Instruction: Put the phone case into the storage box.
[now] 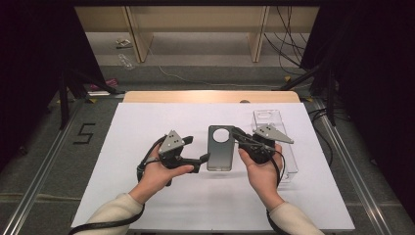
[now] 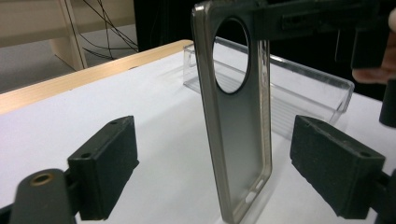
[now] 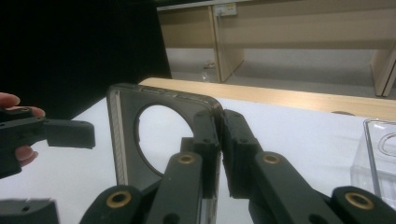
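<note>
A grey translucent phone case (image 1: 219,149) with a round camera hole is held up on end over the white table, hole uppermost. My right gripper (image 1: 239,135) is shut on its upper edge beside the hole; in the right gripper view the jaws (image 3: 219,144) pinch the case's rim (image 3: 126,135). My left gripper (image 1: 205,158) is open at the case's lower left. In the left gripper view its two pads (image 2: 105,172) stand wide apart on either side of the case (image 2: 238,135), touching nothing. Whether the case's bottom end rests on the table is hidden.
A clear plastic box (image 1: 279,142) lies on the white sheet right of the case, behind my right hand, also seen as the clear box (image 2: 299,93) and the clear box (image 3: 378,154). The wooden table edge (image 1: 210,96) runs along the far side. Shelving and cables sit beyond.
</note>
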Demonstrator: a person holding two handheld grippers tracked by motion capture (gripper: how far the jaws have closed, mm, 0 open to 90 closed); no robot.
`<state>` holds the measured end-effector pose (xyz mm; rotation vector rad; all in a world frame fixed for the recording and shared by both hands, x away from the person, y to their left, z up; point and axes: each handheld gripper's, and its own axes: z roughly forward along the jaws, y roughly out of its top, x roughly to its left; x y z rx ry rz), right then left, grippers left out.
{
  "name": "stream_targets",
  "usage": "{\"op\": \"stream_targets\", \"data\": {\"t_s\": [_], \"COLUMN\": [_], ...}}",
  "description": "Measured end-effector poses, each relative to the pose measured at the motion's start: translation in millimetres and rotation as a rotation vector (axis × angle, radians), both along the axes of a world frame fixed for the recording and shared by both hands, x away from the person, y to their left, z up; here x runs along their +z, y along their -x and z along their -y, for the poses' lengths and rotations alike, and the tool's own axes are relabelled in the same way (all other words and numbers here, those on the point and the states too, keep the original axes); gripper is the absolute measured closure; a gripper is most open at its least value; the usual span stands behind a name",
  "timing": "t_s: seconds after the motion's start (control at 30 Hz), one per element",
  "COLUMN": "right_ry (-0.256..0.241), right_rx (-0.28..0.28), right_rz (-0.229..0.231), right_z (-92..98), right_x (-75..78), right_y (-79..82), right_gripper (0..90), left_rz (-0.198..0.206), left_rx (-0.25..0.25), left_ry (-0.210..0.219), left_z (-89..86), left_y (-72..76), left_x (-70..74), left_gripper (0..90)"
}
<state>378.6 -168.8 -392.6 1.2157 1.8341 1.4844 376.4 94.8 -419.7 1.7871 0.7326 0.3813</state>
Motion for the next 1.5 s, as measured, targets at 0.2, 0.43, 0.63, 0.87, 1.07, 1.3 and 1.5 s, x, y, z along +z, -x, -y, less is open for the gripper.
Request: {"op": "stream_targets", "data": {"t_s": [0.2,0.43,0.63,0.87,1.07,1.3,1.5], "right_ry": [0.0,0.005,0.003,0.005,0.007,0.01,0.008], "right_rx": [-0.009,-0.012,-0.018,-0.022,-0.021,-0.023,-0.027], "right_rz": [0.002,0.006,0.011,0.009,0.014,0.019,0.019], "right_z": [2.6,4.7,7.1,9.1,10.3,12.2,13.9], "right_x": [1.5,3.9,5.9,7.5,8.6,10.4,11.3], "right_y": [-0.8,-1.3,-1.7,-2.3,-2.8,-3.3,-3.9], "right_gripper": [85.2,85.1,85.1,85.1,85.1,85.1,85.1], "left_rz": [-0.007,-0.007,-0.006,-0.002,0.003,0.008,0.009], "left_rx": [-0.008,-0.011,0.005,0.018,0.023,0.03,0.037], "left_ry": [-0.048,-0.074,-0.083,-0.095,-0.103,-0.108,-0.115], "left_z": [-6.6,-17.4,-28.3,-37.4,-42.6,-48.6,-53.5], "left_y": [4.6,9.0,11.4,14.0,17.3,19.9,21.7], "left_x": [-1.4,-3.9,-4.7,-5.4,-6.2,-7.3,-8.7], "left_gripper": [4.6,1.0,0.1,0.1,0.2,0.2,0.2]}}
